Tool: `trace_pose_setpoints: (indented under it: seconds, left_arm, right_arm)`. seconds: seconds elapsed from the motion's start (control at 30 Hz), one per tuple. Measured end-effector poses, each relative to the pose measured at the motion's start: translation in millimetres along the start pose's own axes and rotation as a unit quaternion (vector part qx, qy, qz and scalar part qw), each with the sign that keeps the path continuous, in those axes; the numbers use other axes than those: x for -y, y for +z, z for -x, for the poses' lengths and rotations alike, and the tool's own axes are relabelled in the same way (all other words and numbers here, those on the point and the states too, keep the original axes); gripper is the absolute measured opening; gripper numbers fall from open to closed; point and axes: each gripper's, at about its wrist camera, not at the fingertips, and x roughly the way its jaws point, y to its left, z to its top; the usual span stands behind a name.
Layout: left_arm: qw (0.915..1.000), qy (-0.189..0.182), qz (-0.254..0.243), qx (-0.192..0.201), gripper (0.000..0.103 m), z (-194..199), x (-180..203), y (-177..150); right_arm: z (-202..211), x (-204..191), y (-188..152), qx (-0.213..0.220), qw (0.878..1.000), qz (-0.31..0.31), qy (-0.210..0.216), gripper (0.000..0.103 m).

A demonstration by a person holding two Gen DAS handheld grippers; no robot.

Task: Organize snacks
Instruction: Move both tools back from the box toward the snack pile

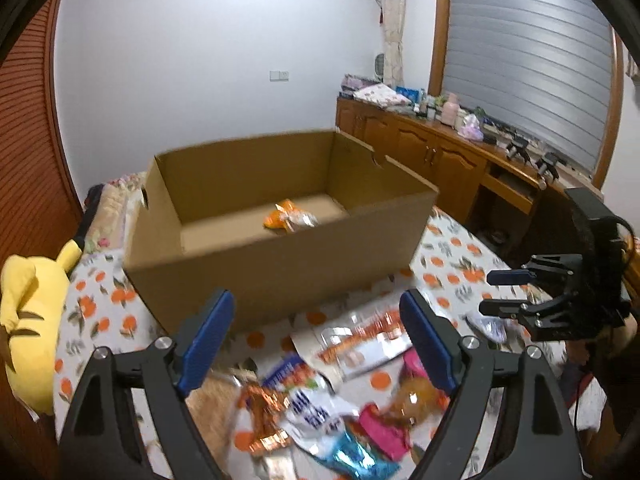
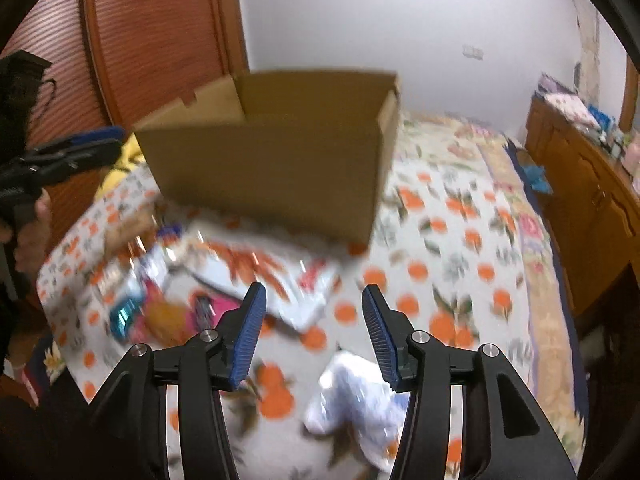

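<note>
Open cardboard box [image 1: 280, 256] sits on a bed covered by a white sheet printed with oranges [image 1: 452, 264]; inside it, on the floor of the box toward the near wall, lies one orange snack packet [image 1: 289, 218]; nothing else shows in the box from the left wrist view.

In front of the box, on the sheet, a loose heap of snack packets [image 1: 320, 404]; among them a flat white pack with orange print [image 1: 362, 344], a pink pack [image 1: 386, 432], a shiny blue wrapper [image 1: 356, 458]; much of the heap is blurred and labels cannot be read.

Left gripper [image 1: 316, 340] hangs over the heap, tilted down, jaws wide apart, nothing between the blue pads; the pads touch no packet.

Right gripper [image 2: 314, 340] points down at the sheet to the right of the heap; jaws partly apart, nothing clamped; a crumpled white and pale blue packet [image 2: 356, 400] lies on the sheet below and between the fingers, not gripped as far as the blur allows.

Yellow plush toy [image 1: 28, 320] lies at the left edge of the bed beside the box; wooden cabinet [image 1: 432, 152] with clutter on top runs along the right wall; in the right wrist view a hand [image 2: 30, 224] holds the left gripper at the frame's left edge.
</note>
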Motion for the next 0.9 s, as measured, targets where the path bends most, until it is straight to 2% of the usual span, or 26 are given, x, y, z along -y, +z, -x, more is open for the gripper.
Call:
trace_pose_setpoints:
  seconds: [0.23, 0.33, 0.47, 0.7, 0.9]
  left_arm:
    - [0.9997, -0.001, 0.002, -0.025, 0.085, -4, 9, -40]
    - [0.9993, 0.003, 0.014, -0.035, 0.085, -4, 6, -55]
    - [0.9988, -0.001, 0.022, -0.043, 0.085, -6, 4, -69]
    - [0.9984, -0.027, -0.003, -0.051, 0.085, -10, 26, -69]
    - [0.9944, -0.052, -0.058, -0.071, 0.085, -24, 60, -66]
  right_arm:
    - [-5, 20, -39, -0.03, 0.999, -0.019, -0.005, 0.051]
    - [-3, 26, -48, -0.03, 0.999, -0.03, -0.003, 0.057]
    - [-3, 28, -59, -0.031, 0.999, -0.034, -0.002, 0.059]
    - [1, 24, -65, -0.023, 0.999, -0.032, 0.004, 0.064]
    - [6, 21, -69, -0.023, 0.999, -0.031, 0.008, 0.066]
